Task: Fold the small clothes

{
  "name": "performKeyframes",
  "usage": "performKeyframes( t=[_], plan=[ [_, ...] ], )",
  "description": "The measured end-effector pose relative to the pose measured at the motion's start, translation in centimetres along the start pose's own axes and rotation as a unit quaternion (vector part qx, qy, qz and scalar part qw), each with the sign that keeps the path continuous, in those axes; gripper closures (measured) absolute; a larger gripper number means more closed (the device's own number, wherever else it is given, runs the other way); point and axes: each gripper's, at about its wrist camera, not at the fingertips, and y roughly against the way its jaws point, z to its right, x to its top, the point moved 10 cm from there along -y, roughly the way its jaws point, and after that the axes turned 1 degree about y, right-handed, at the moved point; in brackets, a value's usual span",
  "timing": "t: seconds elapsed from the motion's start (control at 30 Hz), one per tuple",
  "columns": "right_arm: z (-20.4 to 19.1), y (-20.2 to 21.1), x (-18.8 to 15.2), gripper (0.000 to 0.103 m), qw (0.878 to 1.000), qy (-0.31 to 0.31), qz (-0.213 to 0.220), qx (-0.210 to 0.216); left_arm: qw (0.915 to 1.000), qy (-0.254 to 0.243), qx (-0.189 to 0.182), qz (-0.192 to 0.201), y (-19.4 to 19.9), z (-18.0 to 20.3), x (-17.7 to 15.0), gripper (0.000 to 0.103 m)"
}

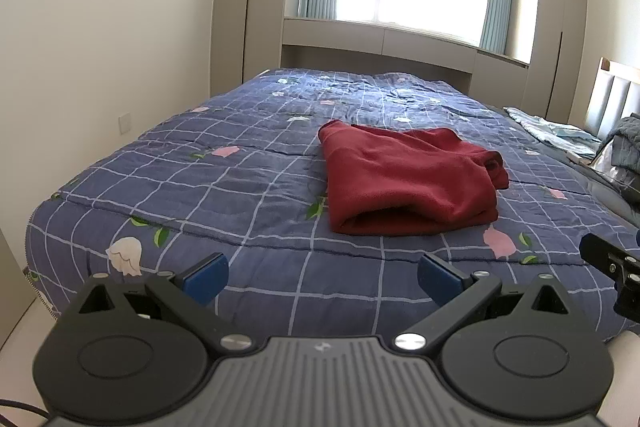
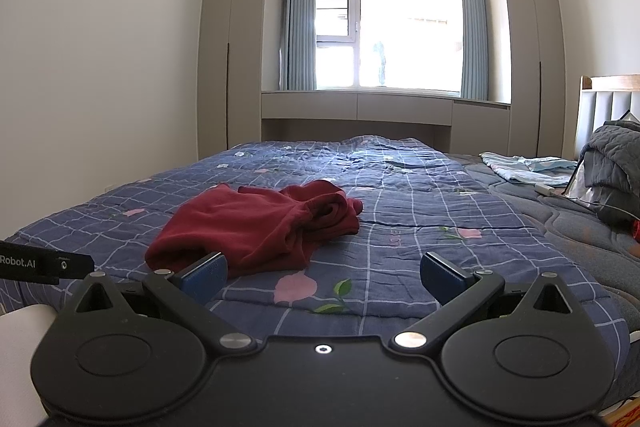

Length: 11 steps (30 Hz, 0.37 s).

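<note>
A dark red garment (image 1: 404,179) lies loosely folded on the blue checked bedspread (image 1: 224,183), its bunched end toward the right. The left gripper (image 1: 322,277) hovers over the bed's near edge, short of the garment, open with nothing between its blue pads. In the right wrist view the same red garment (image 2: 256,227) lies just beyond the left pad (image 2: 206,277). The right gripper (image 2: 324,279) is open and empty above the bedspread (image 2: 440,211). Part of the right gripper's body (image 1: 612,275) shows at the right edge of the left wrist view.
A pile of grey quilted bedding (image 2: 612,171) and light blue clothes (image 2: 524,167) sit at the right by the headboard (image 2: 608,99). Cabinets and a window bench (image 2: 360,107) stand behind the bed. A wall runs along the left.
</note>
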Motion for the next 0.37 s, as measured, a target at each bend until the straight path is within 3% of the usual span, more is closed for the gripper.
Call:
performKeyframes(
  t=[0.37],
  plan=[
    [-0.03, -0.03, -0.06, 0.001, 1.000, 0.001, 0.000, 0.000, 1.0000, 0.000, -0.002, -0.007, -0.15, -0.01, -0.20, 0.000]
  ],
)
